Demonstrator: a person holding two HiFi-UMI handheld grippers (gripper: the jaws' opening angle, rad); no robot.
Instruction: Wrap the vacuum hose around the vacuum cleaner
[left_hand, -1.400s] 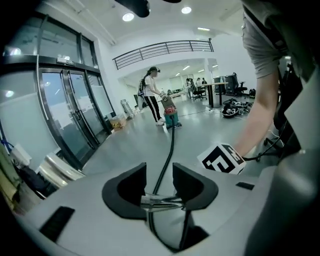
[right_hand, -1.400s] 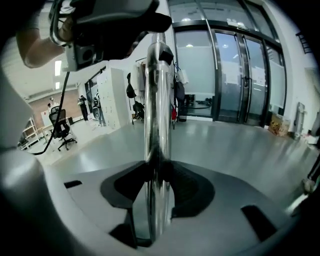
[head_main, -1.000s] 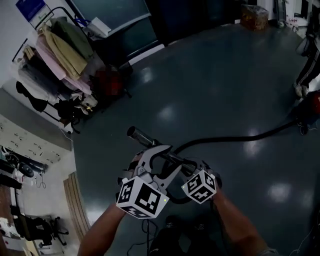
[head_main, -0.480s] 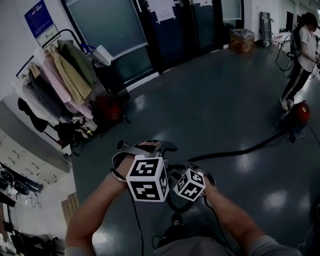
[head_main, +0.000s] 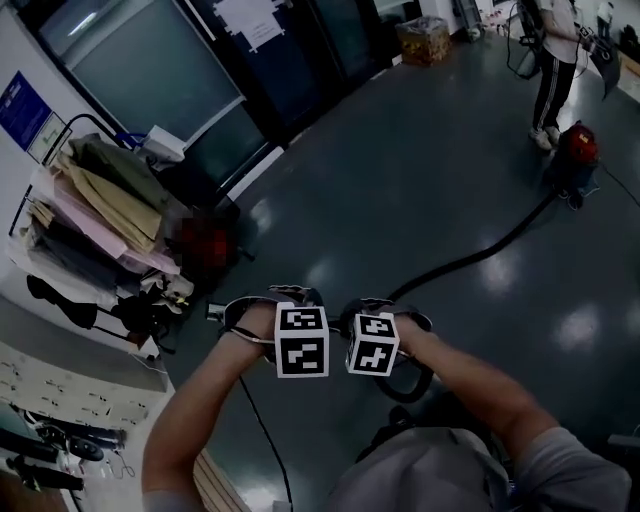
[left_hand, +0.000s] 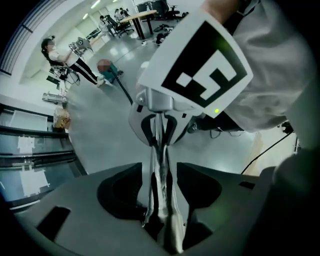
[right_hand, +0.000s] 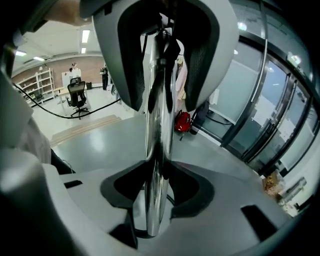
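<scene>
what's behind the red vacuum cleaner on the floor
A person stands just behind the red vacuum cleaner, in dark trousers with a side stripe. Whatever lies low against the cleaner's back is covered by its own body, so it cannot be seen from here.

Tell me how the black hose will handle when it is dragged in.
The hose lies in a loose curve across the floor, so it is probably floppy and will trail rather than push. It runs to the vacuum, which might be dragged if tugged. The shiny tube in both jaws looks stiff, perhaps slippery.
</scene>
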